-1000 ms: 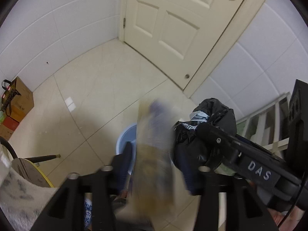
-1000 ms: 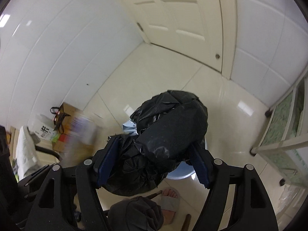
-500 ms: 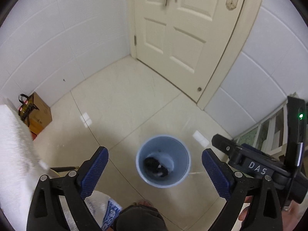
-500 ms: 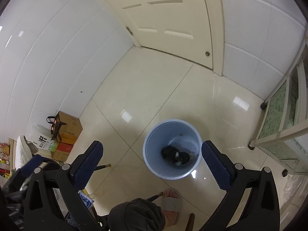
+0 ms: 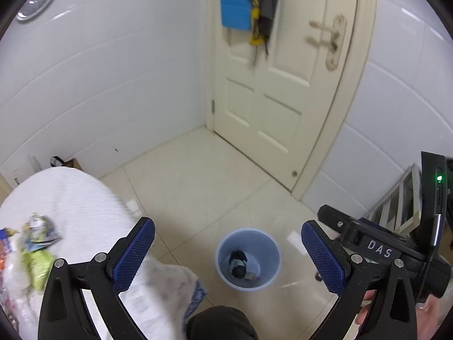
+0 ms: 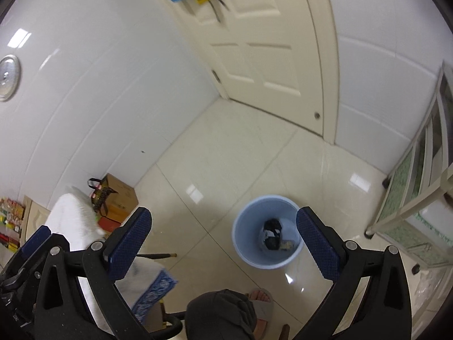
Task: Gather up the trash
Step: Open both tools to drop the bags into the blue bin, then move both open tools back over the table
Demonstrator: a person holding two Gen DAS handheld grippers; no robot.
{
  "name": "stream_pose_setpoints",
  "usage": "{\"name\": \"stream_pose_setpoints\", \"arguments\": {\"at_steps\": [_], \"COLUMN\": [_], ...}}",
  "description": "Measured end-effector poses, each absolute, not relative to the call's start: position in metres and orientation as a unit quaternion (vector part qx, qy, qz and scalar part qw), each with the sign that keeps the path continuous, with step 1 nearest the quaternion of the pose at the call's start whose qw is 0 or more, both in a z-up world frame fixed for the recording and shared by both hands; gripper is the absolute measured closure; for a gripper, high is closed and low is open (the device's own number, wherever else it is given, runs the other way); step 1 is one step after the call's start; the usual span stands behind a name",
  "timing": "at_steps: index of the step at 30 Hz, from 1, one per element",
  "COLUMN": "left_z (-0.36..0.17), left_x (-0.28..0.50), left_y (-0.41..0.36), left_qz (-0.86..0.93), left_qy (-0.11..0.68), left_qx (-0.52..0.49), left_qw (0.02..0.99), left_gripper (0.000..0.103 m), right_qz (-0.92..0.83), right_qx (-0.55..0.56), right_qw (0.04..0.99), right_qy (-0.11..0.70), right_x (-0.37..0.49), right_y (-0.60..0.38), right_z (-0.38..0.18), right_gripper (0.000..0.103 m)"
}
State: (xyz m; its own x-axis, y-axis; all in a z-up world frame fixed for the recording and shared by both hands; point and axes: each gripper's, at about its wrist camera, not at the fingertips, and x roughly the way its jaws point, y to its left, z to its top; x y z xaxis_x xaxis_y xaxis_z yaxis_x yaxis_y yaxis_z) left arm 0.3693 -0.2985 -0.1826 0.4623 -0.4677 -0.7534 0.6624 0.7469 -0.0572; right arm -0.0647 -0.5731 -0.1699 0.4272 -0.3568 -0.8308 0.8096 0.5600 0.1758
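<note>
Jaws of both grippers stand wide apart with nothing between them; the left gripper (image 5: 228, 252) has just been opening further, the right gripper (image 6: 223, 239) already gapes fully. Below and ahead of the jaws, one pale blue bin (image 5: 247, 259) stands on the tiled floor (image 5: 198, 175), and a black bag (image 6: 272, 233) lies at its bottom beside a scrap of paper, so this load looks delivered. Left of the left jaws, a white-covered surface (image 5: 70, 198) carries a small heap of wrappers (image 5: 31, 249), too blurred to count, probably the next trash to fetch. Beyond, one cardboard box (image 6: 120, 195) sits against the wall, and one shut door (image 5: 277, 85) faces the jaws.
</note>
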Motion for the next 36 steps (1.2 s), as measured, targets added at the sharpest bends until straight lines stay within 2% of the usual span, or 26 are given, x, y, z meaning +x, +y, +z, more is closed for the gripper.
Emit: {"name": "stream_pose_setpoints", "arguments": {"at_steps": [9, 16, 21, 29, 36], "left_z": [-0.113, -0.087, -0.086, -0.104, -0.113], "left_x": [0.293, 0.262, 0.233, 0.190, 0.156], "left_y": [-0.199, -0.103, -0.032, 0.061, 0.097], "left_qz": [-0.300, -0.241, -0.186, -0.099, -0.040], "left_qy": [0.344, 0.302, 0.281, 0.274, 0.258], "left_qx": [0.079, 0.040, 0.025, -0.005, -0.010], "left_qw": [0.886, 0.921, 0.941, 0.957, 0.965], "left_gripper": [0.001, 0.001, 0.001, 0.001, 0.001], "right_qz": [-0.332, -0.279, -0.221, -0.148, -0.108], "right_qx": [0.240, 0.177, 0.117, 0.066, 0.031], "right_qw": [0.838, 0.880, 0.907, 0.921, 0.926], "right_qy": [0.360, 0.340, 0.339, 0.353, 0.361], "right_x": [-0.036, 0.000, 0.032, 0.065, 0.078], "right_y": [-0.511, -0.435, -0.368, -0.290, -0.245], "right_z": [-0.111, -0.068, -0.055, -0.067, -0.081], "right_gripper": [0.000, 0.000, 0.000, 0.000, 0.000]}}
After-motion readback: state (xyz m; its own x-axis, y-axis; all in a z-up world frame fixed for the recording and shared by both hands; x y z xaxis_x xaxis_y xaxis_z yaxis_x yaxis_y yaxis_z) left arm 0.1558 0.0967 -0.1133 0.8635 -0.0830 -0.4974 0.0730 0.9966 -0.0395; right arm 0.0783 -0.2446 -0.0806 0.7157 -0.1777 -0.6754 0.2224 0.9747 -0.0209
